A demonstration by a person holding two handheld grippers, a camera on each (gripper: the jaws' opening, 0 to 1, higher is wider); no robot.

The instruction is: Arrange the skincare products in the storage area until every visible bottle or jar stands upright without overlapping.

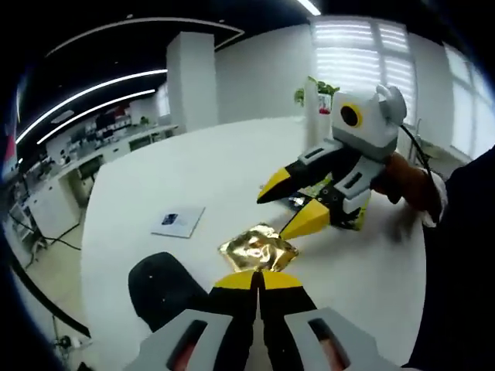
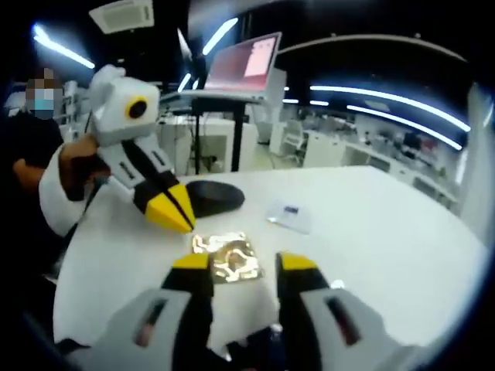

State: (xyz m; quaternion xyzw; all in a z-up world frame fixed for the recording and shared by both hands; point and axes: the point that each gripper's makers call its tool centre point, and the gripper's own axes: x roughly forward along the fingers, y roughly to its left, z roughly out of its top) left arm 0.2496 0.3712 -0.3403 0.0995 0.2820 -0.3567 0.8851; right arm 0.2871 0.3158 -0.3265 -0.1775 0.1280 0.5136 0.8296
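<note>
A crinkled gold foil sachet [image 1: 257, 249] lies flat on the white table [image 1: 193, 170]. My left gripper [image 1: 259, 277] is shut, and its yellow tips meet the sachet's near edge; whether they pinch it I cannot tell. In the right gripper view the same sachet [image 2: 227, 255] lies between and just beyond my open right gripper [image 2: 244, 263], with the left gripper [image 2: 182, 222] coming in from the left, its tip at the sachet's corner. In the left gripper view the right gripper [image 1: 271, 218] is open over the table, with small green and blue packets [image 1: 303, 198] behind its jaws.
A black round pad [image 1: 162, 286] lies left of my left gripper. A white card [image 1: 178, 220] with a blue mark sits farther out. A laptop on a stand [image 2: 244, 66] is beyond the table edge. A person [image 2: 31, 154] stands at the left.
</note>
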